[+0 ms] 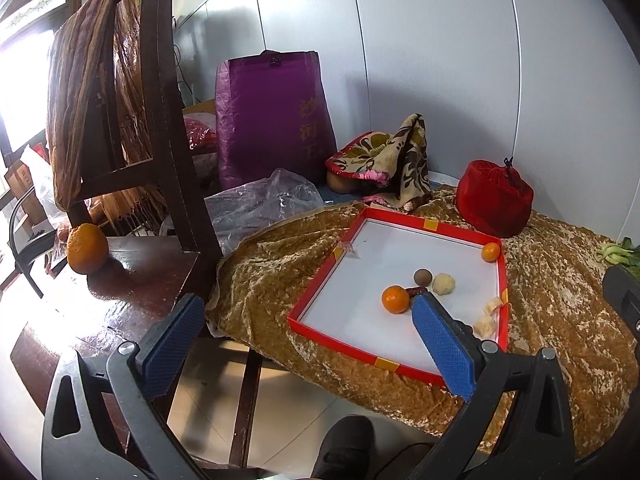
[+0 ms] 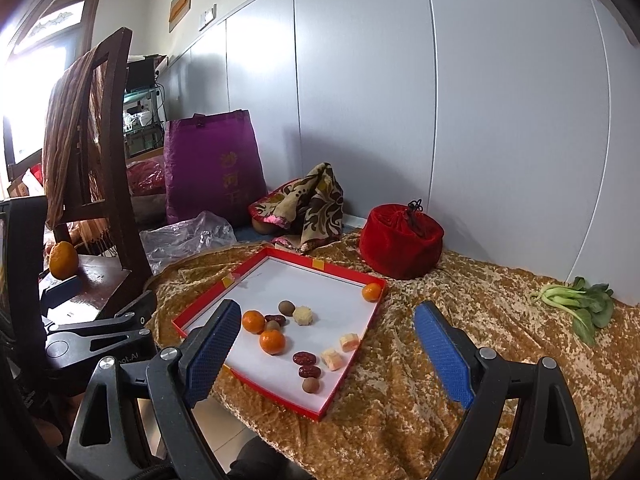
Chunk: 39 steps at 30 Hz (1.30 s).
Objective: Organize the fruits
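A red-rimmed white tray (image 1: 400, 369) (image 2: 280, 255) lies on a gold cloth. In it are mandarins (image 2: 272, 342), red dates (image 2: 305, 358), brown round fruits (image 2: 286, 307) and pale pieces (image 2: 333, 358). A large orange (image 1: 87, 248) (image 2: 63, 260) stands on a dark wooden chair seat (image 1: 132, 280), left of the tray. My left gripper (image 1: 304, 332) is open and empty, held low between chair and tray. My right gripper (image 2: 326, 344) is open and empty, held over the tray's near edge. The left gripper's body shows in the right wrist view (image 2: 96, 332).
A purple bag (image 1: 272, 116), a clear plastic bag (image 1: 260, 204), a patterned cloth (image 1: 388, 156) and a red velvet pouch (image 1: 496, 200) sit behind the tray. Green vegetables (image 2: 576, 304) lie on the cloth at right. A scarf (image 1: 80, 100) hangs on the chair back.
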Tool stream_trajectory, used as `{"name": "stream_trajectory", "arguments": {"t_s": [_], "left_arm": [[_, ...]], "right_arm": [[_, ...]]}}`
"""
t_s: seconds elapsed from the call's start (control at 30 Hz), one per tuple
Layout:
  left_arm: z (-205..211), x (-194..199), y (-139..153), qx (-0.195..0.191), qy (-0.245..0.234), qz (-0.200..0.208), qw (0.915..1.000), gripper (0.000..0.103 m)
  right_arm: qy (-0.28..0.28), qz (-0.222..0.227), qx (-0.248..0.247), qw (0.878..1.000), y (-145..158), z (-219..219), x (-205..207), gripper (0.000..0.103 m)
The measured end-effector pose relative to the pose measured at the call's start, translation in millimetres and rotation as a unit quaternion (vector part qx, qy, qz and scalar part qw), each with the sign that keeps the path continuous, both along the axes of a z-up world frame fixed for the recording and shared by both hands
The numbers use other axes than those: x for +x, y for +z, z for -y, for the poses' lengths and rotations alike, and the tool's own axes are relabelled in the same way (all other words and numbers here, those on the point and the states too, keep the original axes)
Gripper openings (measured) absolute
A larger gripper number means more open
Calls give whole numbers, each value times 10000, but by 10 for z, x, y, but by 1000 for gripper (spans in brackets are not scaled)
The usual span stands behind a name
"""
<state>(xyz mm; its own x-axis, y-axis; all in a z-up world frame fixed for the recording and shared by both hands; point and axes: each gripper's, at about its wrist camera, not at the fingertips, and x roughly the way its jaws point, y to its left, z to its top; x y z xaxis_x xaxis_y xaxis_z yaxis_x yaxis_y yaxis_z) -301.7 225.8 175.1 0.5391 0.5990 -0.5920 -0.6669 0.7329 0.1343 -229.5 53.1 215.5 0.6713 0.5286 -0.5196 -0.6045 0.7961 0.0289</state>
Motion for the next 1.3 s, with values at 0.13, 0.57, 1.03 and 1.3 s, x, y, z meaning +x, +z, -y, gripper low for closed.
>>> {"name": "stream_trajectory", "arguments": {"t_s": [0.13,0.57,1.03,1.3], "left_arm": [[-14,141,-13,20,-11,-105,9999,103],[169,664,503,589,228,273,9976,103],[19,666,151,193,250,454,9985,103],[-208,621,-42,96,440,314,9985,103]], "right_arm": [[50,-24,-1,10000,-44,-4,97,90],[54,-45,231,9997,-119,229,503,91],[-63,-138,-13,9999,-301,213,593,91],[93,-300,-257,9992,-494,-43,567,91]]}}
